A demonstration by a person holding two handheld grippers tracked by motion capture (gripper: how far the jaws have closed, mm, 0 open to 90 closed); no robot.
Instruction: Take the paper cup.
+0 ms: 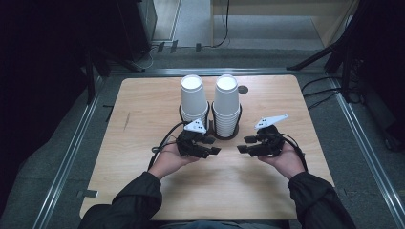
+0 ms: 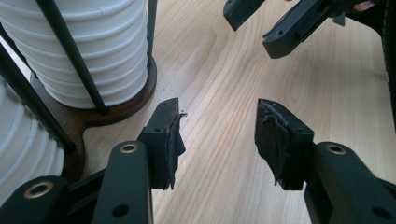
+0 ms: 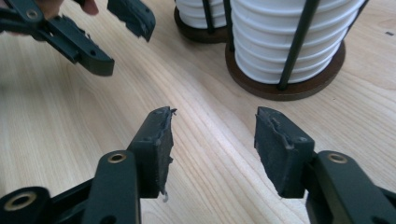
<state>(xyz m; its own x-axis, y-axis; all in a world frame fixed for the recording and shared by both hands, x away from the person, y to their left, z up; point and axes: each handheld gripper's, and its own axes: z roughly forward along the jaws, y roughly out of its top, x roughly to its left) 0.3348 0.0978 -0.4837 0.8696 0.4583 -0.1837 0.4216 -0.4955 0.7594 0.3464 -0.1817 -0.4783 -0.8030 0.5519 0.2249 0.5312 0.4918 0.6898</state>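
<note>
L gripper (image 1: pixel 213 145) and R gripper (image 1: pixel 244 144) hover low over wooden table (image 1: pixel 143 157), just on the person's side of the cup holder (image 1: pixel 224 135), tips facing each other with bare wood between. Both have jaws parted, nothing btwn the pads. Beyond them holder's dark base carries two white paper cup stacks: left stack (image 1: pixel 193 98) & right stack (image 1: pixel 226 105), side by side, upright, w/ black rods around them
</note>
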